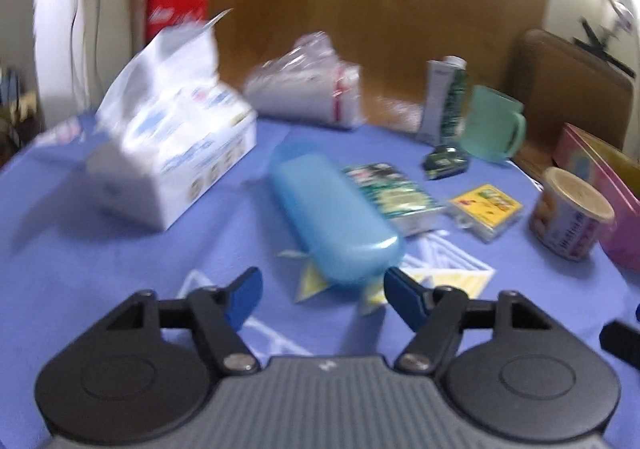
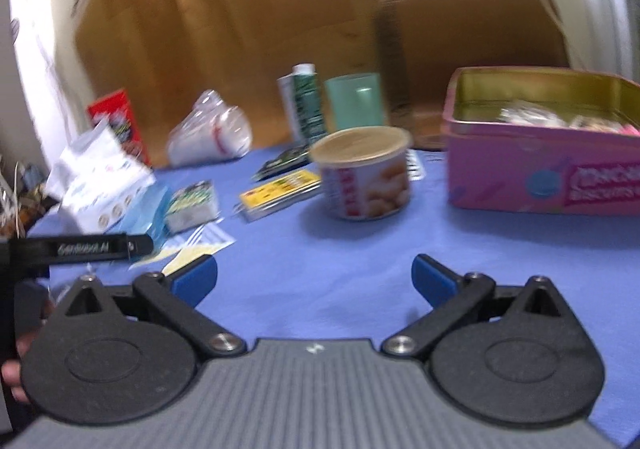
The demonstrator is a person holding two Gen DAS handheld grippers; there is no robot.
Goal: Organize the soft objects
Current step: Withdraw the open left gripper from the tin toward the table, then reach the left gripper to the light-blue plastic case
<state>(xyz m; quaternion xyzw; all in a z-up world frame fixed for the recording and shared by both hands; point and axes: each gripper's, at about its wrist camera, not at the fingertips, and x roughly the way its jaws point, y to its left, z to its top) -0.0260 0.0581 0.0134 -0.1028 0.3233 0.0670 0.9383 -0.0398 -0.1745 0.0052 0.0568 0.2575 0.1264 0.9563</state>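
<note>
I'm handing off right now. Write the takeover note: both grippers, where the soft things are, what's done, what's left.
Left gripper: jaws open, empty, just short of the blue case.
Right gripper: jaws wide open, empty, over bare blue cloth.
Soft things: tissue pack on the left side of the cloth, clear plastic bag behind it.
Pink tin on the right stands open with something inside, too blurred to name.
Done: nothing evident. Left: tissue pack and bag not yet moved.

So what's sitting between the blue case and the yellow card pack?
A green-printed packet lies between the blue case and the yellow card pack, seen in the left wrist view.
</note>
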